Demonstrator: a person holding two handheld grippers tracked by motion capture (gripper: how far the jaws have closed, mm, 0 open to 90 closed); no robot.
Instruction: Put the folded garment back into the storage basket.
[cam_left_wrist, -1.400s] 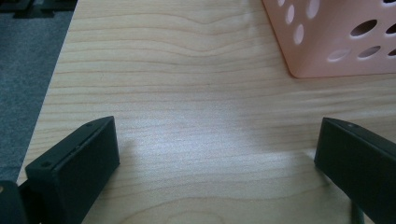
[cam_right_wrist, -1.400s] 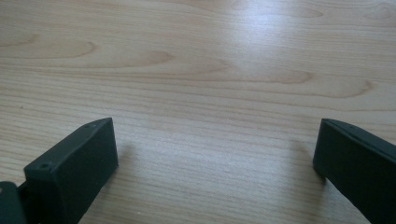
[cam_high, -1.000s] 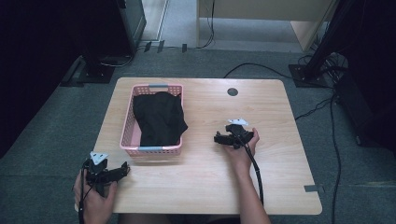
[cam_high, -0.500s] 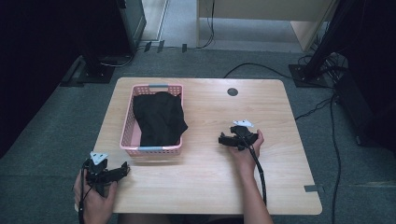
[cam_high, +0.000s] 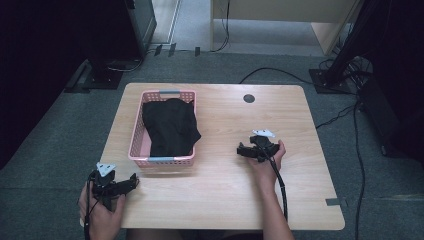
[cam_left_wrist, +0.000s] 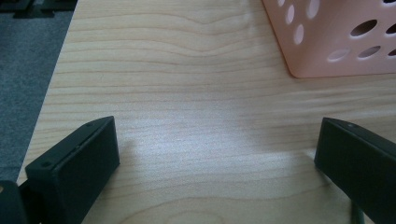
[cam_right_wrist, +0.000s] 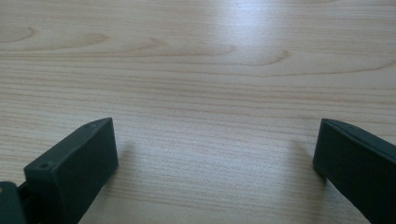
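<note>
A pink plastic basket (cam_high: 137, 134) stands on the left half of the wooden table (cam_high: 225, 200), and a folded black garment (cam_high: 170, 127) lies inside it. My left gripper (cam_high: 131, 183) rests low at the table's front left corner, jaws wide apart over bare wood, pointing toward the basket's near corner (cam_left_wrist: 327, 46). My right gripper (cam_high: 243, 150) sits right of the table's middle, well apart from the basket, pointing left. Its jaws are also spread wide with only wood grain between them (cam_right_wrist: 215, 154). Neither gripper holds anything.
A dark round grommet (cam_high: 249, 98) is set in the table near its far edge. Cables (cam_high: 280, 75) and dark stands lie on the grey carpet behind and to the right. A cable (cam_high: 280, 185) trails from my right gripper along the forearm.
My right gripper has drawn slightly back toward the person and to the right. The left gripper, basket and garment have stayed put.
</note>
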